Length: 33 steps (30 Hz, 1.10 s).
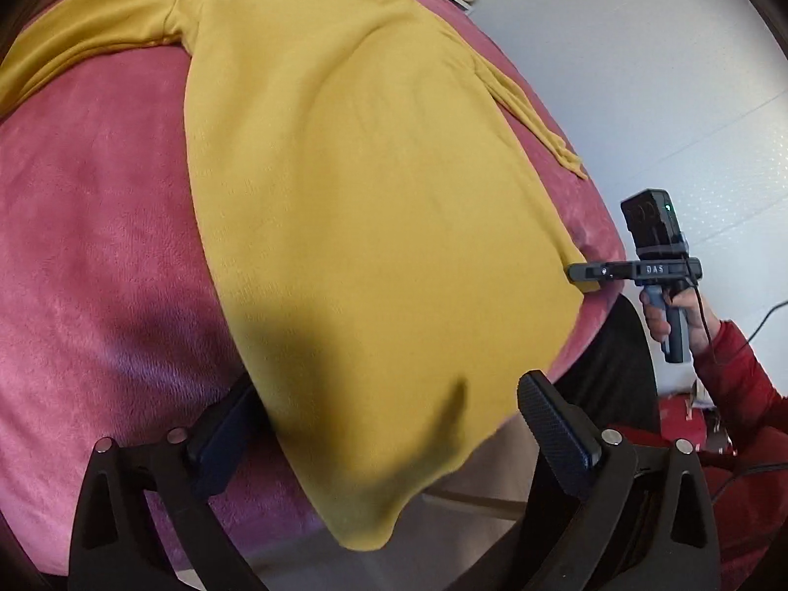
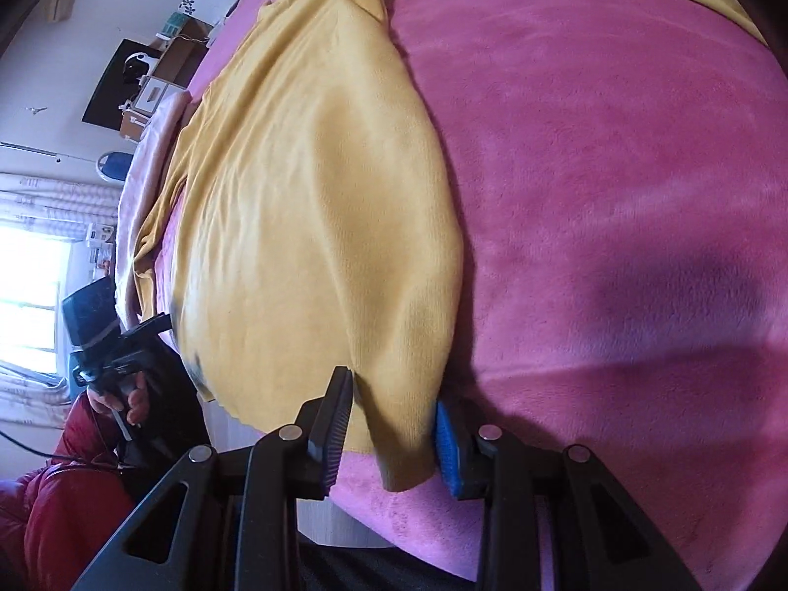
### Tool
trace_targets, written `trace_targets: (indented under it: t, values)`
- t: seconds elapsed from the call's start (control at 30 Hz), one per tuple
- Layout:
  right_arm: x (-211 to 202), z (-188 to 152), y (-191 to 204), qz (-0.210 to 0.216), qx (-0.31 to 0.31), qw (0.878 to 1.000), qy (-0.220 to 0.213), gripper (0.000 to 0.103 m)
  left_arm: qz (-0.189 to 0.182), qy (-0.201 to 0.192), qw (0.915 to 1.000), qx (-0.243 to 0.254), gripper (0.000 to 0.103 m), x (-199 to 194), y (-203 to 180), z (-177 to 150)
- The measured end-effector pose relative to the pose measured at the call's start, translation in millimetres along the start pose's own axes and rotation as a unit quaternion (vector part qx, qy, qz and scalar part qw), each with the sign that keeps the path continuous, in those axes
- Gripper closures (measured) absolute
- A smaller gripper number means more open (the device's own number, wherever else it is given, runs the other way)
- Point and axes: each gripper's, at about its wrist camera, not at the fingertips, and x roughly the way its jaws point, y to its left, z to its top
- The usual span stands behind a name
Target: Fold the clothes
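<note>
Home bedroom: bed with pink fleece blanket [image 2: 615, 172], curtained window [image 2: 29, 266], cluttered shelves [image 2: 162, 64] along wall.

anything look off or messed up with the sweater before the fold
Mostly fine: the yellow sweater lies fairly flat on the pink blanket. One thing stands out: its hem hangs over the bed's edge rather than resting on it. No damage visible.
</note>
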Motion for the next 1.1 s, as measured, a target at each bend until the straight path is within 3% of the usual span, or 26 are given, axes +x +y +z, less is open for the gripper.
trace_targets:
  t: [0.07,0.1,0.13,0.17,0.2,0.23,0.3,0.5,0.73,0.9,1.03,1.1]
  values:
    - [0.1,-0.8,1.1,-0.01,0.0,1.0,-0.007,0.089,0.004,-0.005,1.0,-0.003,0.004,-1.0,-0.7,1.7]
    - [2.5,3.9,2.8,-0.014,0.003,1.0,-0.01,0.091,0.01,-0.006,0.9999,-0.002,0.015,-1.2,-1.6,1.8]
    - [1.1,5.0,1.3,-0.012,0.009,1.0,-0.015,0.095,0.029,-0.005,0.9996,0.002,0.042,-1.6,-3.8,2.4]
    - [-0.7,4.3,0.7,-0.009,0.015,1.0,-0.018,0.095,0.052,-0.004,0.9986,0.002,0.056,0.9,-4.0,6.1]
    - [-1.1,4.0,1.5,-0.007,0.021,1.0,-0.021,0.096,0.071,-0.002,0.9975,0.0,0.078,3.1,-3.7,9.4]
    - [-1.1,4.1,2.7,-0.007,0.026,0.999,-0.023,0.096,0.053,0.005,0.9985,-0.01,0.088,2.5,1.0,9.3]
    - [-4.2,3.5,7.1,-0.007,0.027,0.999,-0.023,0.096,0.02,0.019,0.9992,-0.029,0.092,1.4,9.7,9.2]
    - [-24.4,-6.8,34.9,-0.02,-0.006,1.0,0.004,0.096,-0.016,0.046,0.9988,-0.009,0.093,-19.1,-3.6,15.1]
    - [-31.1,-36.0,68.0,-0.016,-0.032,0.998,0.05,0.097,0.0,0.041,0.9991,-0.002,0.096,-56.8,-5.5,11.1]
    - [-6.7,-49.2,28.2,-0.021,0.022,0.997,0.067,0.097,0.027,0.095,0.9949,-0.022,0.097,-15.2,3.2,-12.3]
    - [3.9,-49.5,16.5,-0.025,0.035,0.997,0.057,0.095,0.059,0.061,0.9964,0.004,0.096,-23.9,-12.5,3.1]
    - [-1.0,-47.6,21.8,-0.025,0.008,0.997,0.078,0.086,0.075,0.044,0.9961,0.016,0.096,-28.2,-20.3,10.9]
